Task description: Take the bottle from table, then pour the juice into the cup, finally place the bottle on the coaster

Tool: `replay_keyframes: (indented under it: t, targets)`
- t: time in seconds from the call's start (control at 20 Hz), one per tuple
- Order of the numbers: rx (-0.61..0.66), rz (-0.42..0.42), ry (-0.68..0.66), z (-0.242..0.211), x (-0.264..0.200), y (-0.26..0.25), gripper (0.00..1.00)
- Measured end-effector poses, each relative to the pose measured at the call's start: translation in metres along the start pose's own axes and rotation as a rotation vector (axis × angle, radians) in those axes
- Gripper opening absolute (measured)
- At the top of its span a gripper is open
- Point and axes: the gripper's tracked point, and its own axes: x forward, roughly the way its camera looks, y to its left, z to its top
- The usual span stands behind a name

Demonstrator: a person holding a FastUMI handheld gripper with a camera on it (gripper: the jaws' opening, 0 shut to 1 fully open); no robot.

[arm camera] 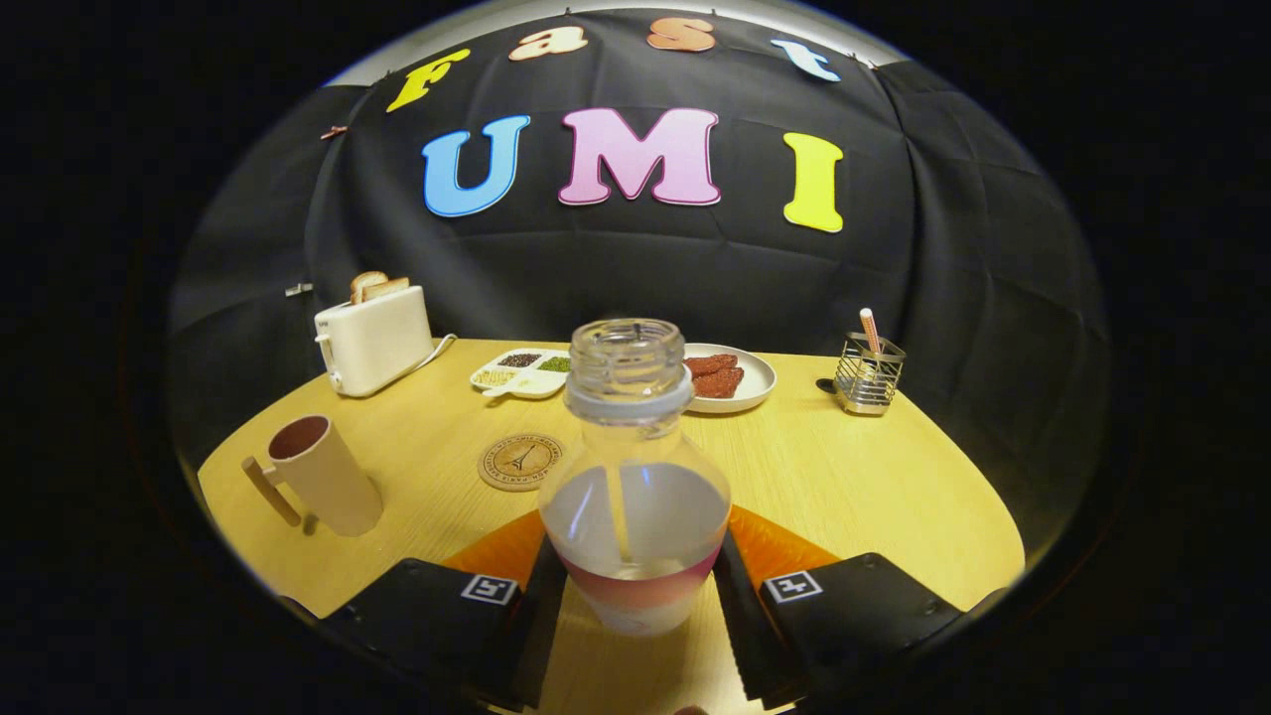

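You have a pale wooden surface (854,487) with a rounded near edge, set against the booth's black cloth wall. At its far left stands a white toaster (375,338) with two slices of bread in its slots. Nearer you on the left stands a beige cup (323,475), upright, handle turned left. A round coaster (519,462) lies flat between the cup and the bottle (635,477). The open bottle stands upright between the jaws of the gripper (635,596), both fingers against its sides. Behind it lie a white divided tray (523,372) and a plate (730,377) of reddish slices. Far right stands a wire holder (868,373).
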Motion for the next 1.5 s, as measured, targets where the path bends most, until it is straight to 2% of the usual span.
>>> replay_keyframes:
  t: [0.35, 0.6, 0.95, 1.3, 1.5]
  targets:
    - [-0.194, 0.023, -0.017, 0.039, -0.003, 0.019, 0.74]
    - [-0.446, -0.032, -0.027, 0.072, -0.006, 0.039, 0.74]
    - [-0.821, -0.01, -0.152, 0.109, -0.001, 0.096, 0.74]
    - [-1.102, -0.016, -0.223, 0.118, 0.018, 0.138, 0.74]
    - [-1.209, 0.0, -0.24, 0.111, 0.026, 0.16, 0.74]
